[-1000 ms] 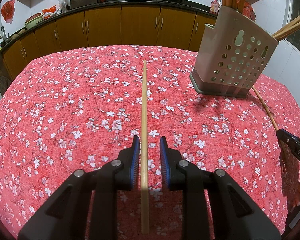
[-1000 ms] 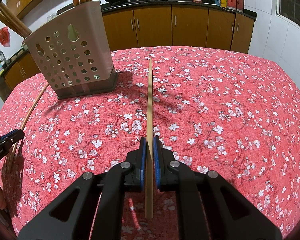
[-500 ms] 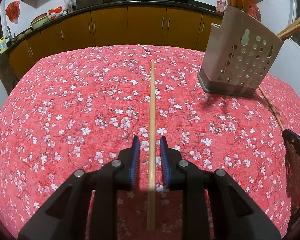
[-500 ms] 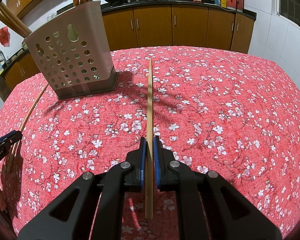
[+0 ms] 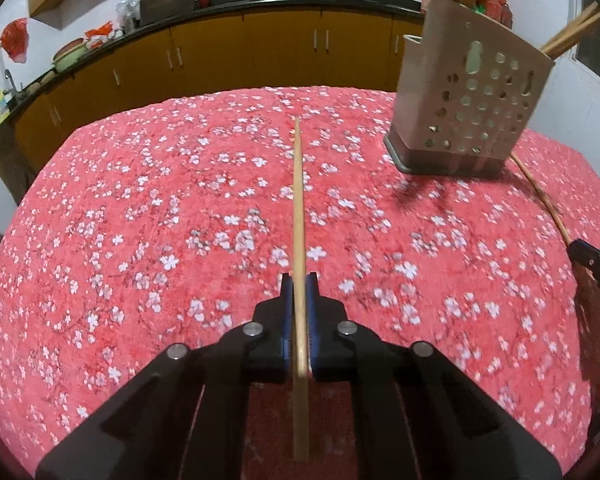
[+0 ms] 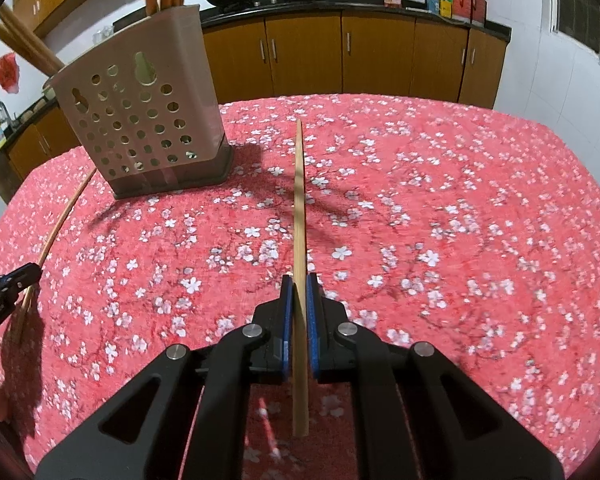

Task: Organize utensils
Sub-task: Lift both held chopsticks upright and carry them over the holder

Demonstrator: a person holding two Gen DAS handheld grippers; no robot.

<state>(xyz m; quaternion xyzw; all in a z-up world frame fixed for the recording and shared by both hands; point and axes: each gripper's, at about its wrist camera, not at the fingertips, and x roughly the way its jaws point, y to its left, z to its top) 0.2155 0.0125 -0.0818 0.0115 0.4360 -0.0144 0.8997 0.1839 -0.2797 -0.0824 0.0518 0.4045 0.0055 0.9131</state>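
Note:
In the left wrist view a pale wooden chopstick (image 5: 298, 200) lies lengthwise on the red floral tablecloth (image 5: 140, 220). My left gripper (image 5: 299, 280) is closing on it, and its blue pads press both sides. In the right wrist view my right gripper (image 6: 299, 280) is shut on a second chopstick (image 6: 299, 200) that points away over the cloth. A beige perforated utensil holder (image 5: 468, 96) (image 6: 140, 120) stands upright on the table with several chopsticks in it. It is to the right of the left gripper and to the left of the right one.
Each view catches the other gripper's tip at its edge: the right gripper (image 5: 580, 248) and the left gripper (image 6: 28, 274). Brown kitchen cabinets (image 6: 380, 56) with woks on the counter run behind the table. The table's far edge lies just past the holder.
My left gripper's jaws have closed from a gap around the chopstick to pressing on it. The right gripper and its chopstick have not moved.

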